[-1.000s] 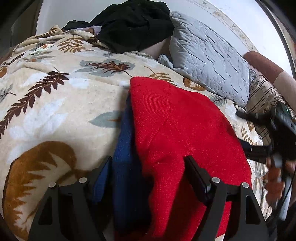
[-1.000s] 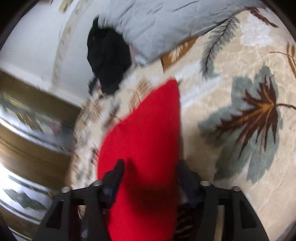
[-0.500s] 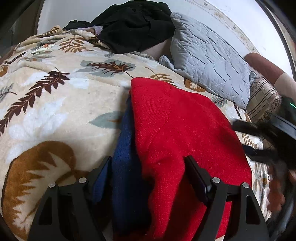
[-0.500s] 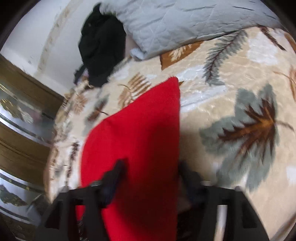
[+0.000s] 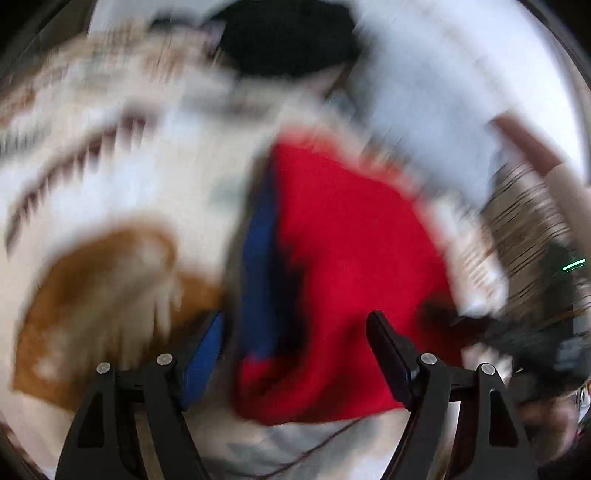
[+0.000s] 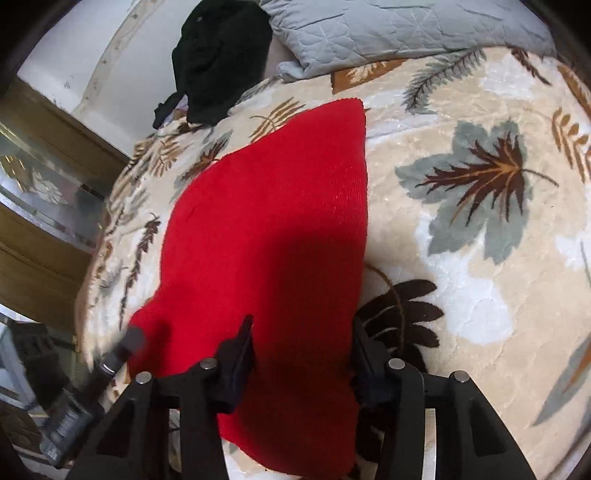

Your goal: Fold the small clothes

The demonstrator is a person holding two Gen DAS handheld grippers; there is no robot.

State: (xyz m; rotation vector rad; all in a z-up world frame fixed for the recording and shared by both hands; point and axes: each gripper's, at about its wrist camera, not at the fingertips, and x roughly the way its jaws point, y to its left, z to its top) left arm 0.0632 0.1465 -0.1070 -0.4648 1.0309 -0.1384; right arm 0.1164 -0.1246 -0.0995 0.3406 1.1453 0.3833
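Over on the left wrist view everything smears with motion blur, but we can make out the red garment (image 5: 351, 266) lying on the leaf-print blanket (image 5: 110, 184), a broad flat slab of bright red with a strip of blue fabric (image 5: 260, 266) showing along its left edge. The left gripper (image 5: 295, 350) straddles the near end of it, its jaws wide and just easing inward, the near edge of the cloth between them; whether the pads press on it we cannot tell through the blur. A dark shape at the right edge looks like the right gripper (image 5: 517, 332), though it is too smeared to read. Switching to the right wrist view, sharp this time, we see the red garment (image 6: 273, 240) as a knitted, finely ribbed piece, folded flat, tapering to a squared corner at the far end, with a shadow across its near half. It lies on the blanket (image 6: 480, 221), and beyond it sit a black heap of clothing (image 6: 221, 55) and a grey quilted pillow (image 6: 388, 26). The right gripper (image 6: 303, 354) has its jaws closing, the near end of the red knit between them and both pads against the cloth's sides.
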